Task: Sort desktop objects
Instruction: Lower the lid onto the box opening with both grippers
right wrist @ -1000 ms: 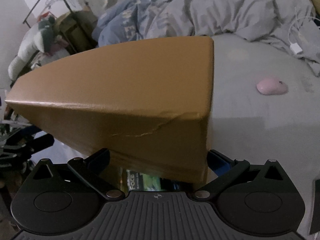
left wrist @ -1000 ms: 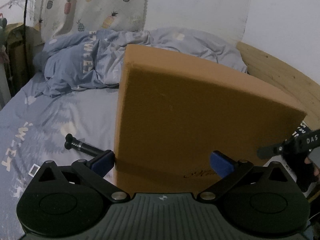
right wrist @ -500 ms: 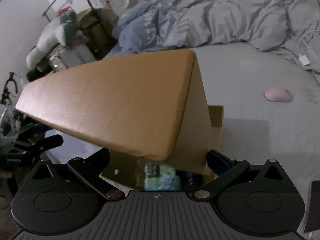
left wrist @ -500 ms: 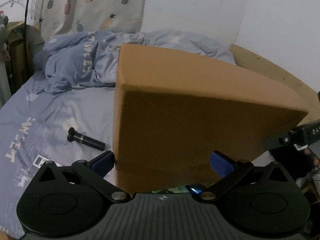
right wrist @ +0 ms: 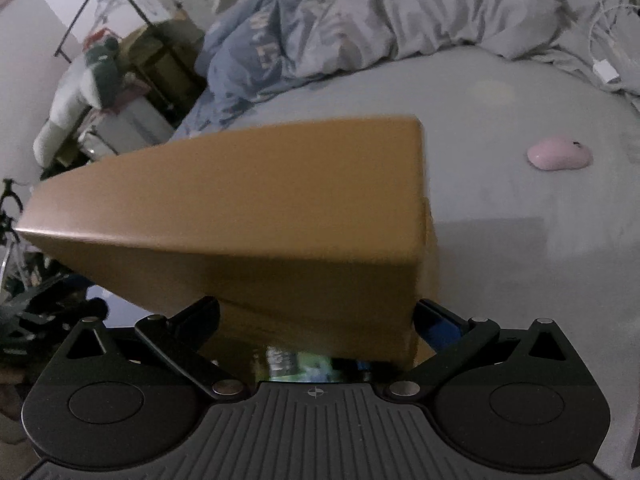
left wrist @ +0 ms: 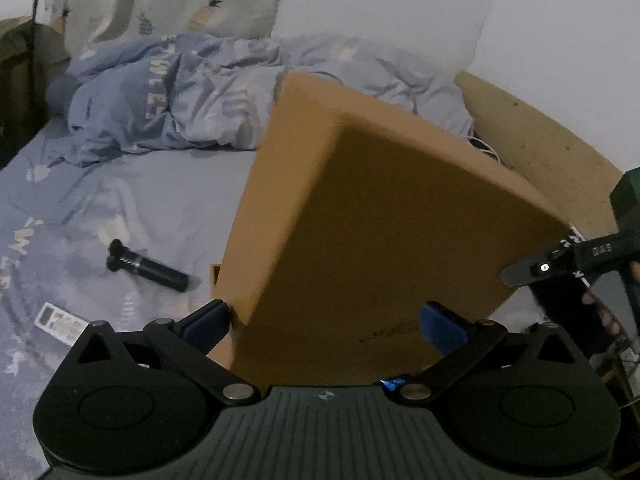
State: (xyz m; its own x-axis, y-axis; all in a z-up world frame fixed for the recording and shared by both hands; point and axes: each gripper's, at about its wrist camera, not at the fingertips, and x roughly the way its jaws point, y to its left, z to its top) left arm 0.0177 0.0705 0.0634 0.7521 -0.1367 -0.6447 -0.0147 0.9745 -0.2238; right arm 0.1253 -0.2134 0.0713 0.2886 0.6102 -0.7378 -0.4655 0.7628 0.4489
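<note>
A brown cardboard box lid (left wrist: pixel 384 232) is held tilted above its box on the bed; it also fills the right wrist view (right wrist: pixel 248 208). My left gripper (left wrist: pixel 324 324) is shut on one side of the lid. My right gripper (right wrist: pixel 316 320) is shut on the opposite side and shows at the right of the left wrist view (left wrist: pixel 560 264). Under the lid's near edge a green printed item (right wrist: pixel 304 364) shows inside the box. A black cylindrical tool (left wrist: pixel 148 266) lies on the sheet to the left. A pink mouse (right wrist: pixel 559 153) lies on the sheet to the right.
A crumpled blue-grey duvet (left wrist: pixel 192 96) lies at the back of the bed. A wooden bed frame (left wrist: pixel 532 148) runs along the right. A white card (left wrist: pixel 60 320) lies on the sheet at the left. A white charger and cable (right wrist: pixel 606 70) lie at the far right. Clutter and a plush toy (right wrist: pixel 84 84) stand beside the bed.
The lid has been lifted and tilted off the box by both grippers, then swung, so the box's inside shows beneath its near edge.
</note>
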